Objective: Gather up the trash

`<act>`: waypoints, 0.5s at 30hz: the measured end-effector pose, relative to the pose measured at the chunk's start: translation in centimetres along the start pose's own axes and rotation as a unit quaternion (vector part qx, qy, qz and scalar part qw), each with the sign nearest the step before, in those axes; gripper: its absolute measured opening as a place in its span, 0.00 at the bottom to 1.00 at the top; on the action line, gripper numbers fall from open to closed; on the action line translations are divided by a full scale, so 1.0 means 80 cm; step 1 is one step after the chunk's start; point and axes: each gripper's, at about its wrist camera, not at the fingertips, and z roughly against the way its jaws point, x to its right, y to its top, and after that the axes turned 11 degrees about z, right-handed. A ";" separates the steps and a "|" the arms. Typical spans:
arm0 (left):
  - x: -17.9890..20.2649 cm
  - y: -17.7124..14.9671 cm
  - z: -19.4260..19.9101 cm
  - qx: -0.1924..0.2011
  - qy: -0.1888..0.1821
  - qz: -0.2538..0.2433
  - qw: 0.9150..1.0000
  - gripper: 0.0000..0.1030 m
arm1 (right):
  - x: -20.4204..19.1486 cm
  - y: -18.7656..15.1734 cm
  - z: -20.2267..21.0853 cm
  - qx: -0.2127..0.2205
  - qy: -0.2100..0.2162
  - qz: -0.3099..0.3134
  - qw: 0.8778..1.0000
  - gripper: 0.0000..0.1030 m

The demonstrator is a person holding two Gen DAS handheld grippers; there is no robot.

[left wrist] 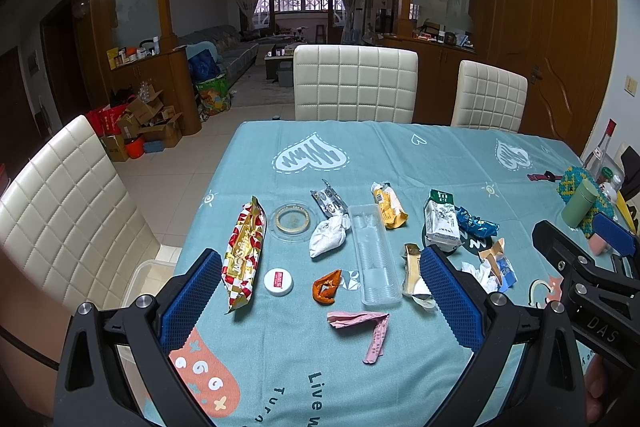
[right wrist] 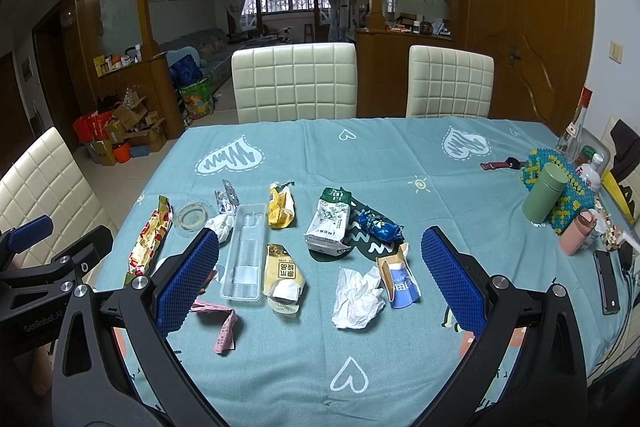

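Observation:
Trash lies scattered on the teal tablecloth (left wrist: 400, 155). From the left: a red-and-gold snack wrapper (left wrist: 244, 251), a white cap (left wrist: 278, 281), an orange wrapper (left wrist: 328, 286), a clear plastic tray (left wrist: 374, 255) and a pink paper strip (left wrist: 364, 325). The right wrist view shows a crumpled white tissue (right wrist: 358, 297), a gold pouch (right wrist: 285, 273), a small blue-and-white carton (right wrist: 400, 279), a white-green bag (right wrist: 329, 223) and a blue foil wrapper (right wrist: 380, 227). My left gripper (left wrist: 318, 259) hovers open above the orange wrapper and tray. Over the pouch and tissue my right gripper (right wrist: 320, 239) stands open. Neither holds anything.
Cream quilted chairs (left wrist: 356, 83) stand at the far side, and one chair (left wrist: 68, 211) at the left. At the table's right end are a green canister (right wrist: 546, 193), a pink bottle (right wrist: 578, 233), a dark phone (right wrist: 608, 281) and a beaded holder (right wrist: 560, 179). A clear bin (left wrist: 150, 277) sits beyond the left edge.

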 end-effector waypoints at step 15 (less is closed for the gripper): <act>-0.001 0.000 0.000 -0.001 0.000 0.000 1.000 0.94 | 0.001 -0.004 -0.002 0.000 0.000 0.000 1.000 0.97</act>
